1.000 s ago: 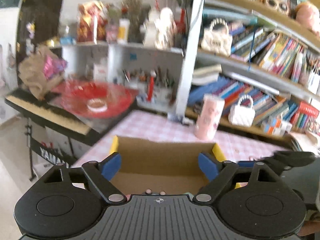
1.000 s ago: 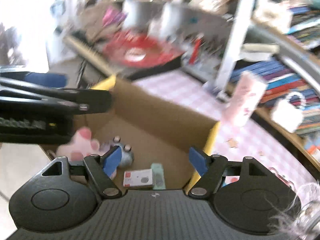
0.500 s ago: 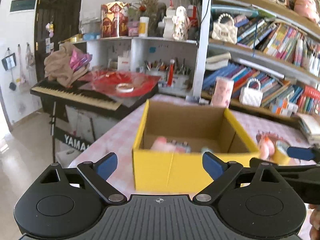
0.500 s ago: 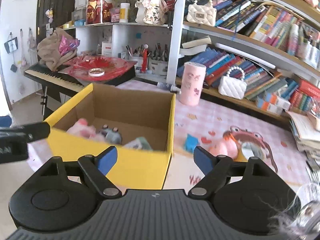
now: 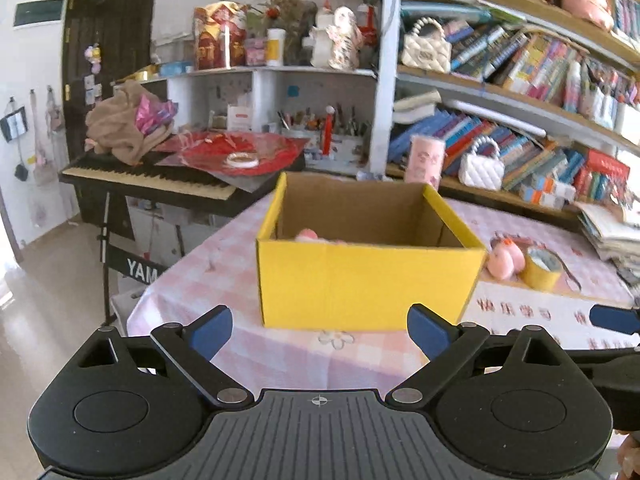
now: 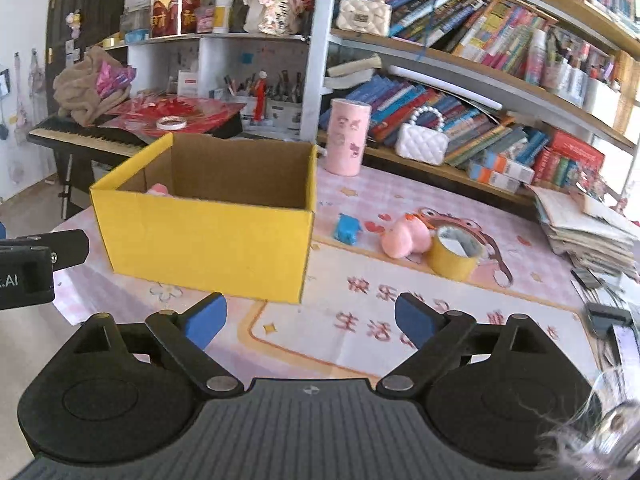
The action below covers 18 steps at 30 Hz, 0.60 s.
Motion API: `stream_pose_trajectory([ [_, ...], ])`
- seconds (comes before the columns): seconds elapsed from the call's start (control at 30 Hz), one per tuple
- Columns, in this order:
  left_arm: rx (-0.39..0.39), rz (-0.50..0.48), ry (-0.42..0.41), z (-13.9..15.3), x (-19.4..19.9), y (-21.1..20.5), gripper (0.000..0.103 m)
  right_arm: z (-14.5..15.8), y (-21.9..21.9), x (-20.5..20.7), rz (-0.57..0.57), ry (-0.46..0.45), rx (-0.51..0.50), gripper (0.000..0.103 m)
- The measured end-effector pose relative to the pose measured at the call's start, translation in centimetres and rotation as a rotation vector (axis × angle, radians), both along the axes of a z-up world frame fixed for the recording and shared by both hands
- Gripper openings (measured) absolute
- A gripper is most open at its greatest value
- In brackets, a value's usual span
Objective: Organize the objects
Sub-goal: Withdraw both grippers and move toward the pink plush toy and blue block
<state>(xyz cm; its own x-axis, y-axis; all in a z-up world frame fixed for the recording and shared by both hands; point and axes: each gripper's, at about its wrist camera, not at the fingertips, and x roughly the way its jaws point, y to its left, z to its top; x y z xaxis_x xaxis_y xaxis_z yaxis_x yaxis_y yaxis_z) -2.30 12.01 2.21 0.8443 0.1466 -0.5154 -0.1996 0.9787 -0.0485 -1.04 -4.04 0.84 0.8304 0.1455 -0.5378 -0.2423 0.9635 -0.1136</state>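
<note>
both grippers hang back from the yellow box (image 6: 208, 236), with nothing between their fingers: the right gripper (image 6: 310, 318) stands wide, its blue pads spread over the printed mat on the surface (image 6: 400, 320), and the left gripper (image 5: 320, 330) is just as wide, aimed at the near wall of the box. the box sits on the pink checked surface with its top open, and a bit of pink plush (image 6: 158, 189) shows above the rim at its far left corner, so some sorting looks done already. outside it, to the right of the box, three things lie loose: a small blue toy (image 6: 347, 229) near the box's right wall, a pink plush toy (image 6: 406, 237) further right, and a roll of yellow tape (image 6: 456, 254) touching or just beside that plush. the step in hand reads as a pause between picks, with both grippers empty and the next item not yet chosen. the blue toy seems the natural target for the right gripper, since it lies nearest the box and stands clear of its neighbours. that move calls for swinging right past the box corner, dropping low over the toy, and closing squarely on its sides. the plush and tape sit so close together that taking either one may nudge the other.
</note>
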Motion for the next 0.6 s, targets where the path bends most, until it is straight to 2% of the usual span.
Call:
stream_pose_trajectory([
  [0.3,-0.019,-0.109,0.078,-1.5,-0.2,-2.3,0.096,-1.4,-2.2,-2.3,-0.073,0.043,-0.029,0.092],
  [0.6,-0.019,-0.220,0.110,-2.2,0.4,-5.0,0.096,-1.8,-5.3,-2.8,-0.198,0.083,-0.011,0.093],
])
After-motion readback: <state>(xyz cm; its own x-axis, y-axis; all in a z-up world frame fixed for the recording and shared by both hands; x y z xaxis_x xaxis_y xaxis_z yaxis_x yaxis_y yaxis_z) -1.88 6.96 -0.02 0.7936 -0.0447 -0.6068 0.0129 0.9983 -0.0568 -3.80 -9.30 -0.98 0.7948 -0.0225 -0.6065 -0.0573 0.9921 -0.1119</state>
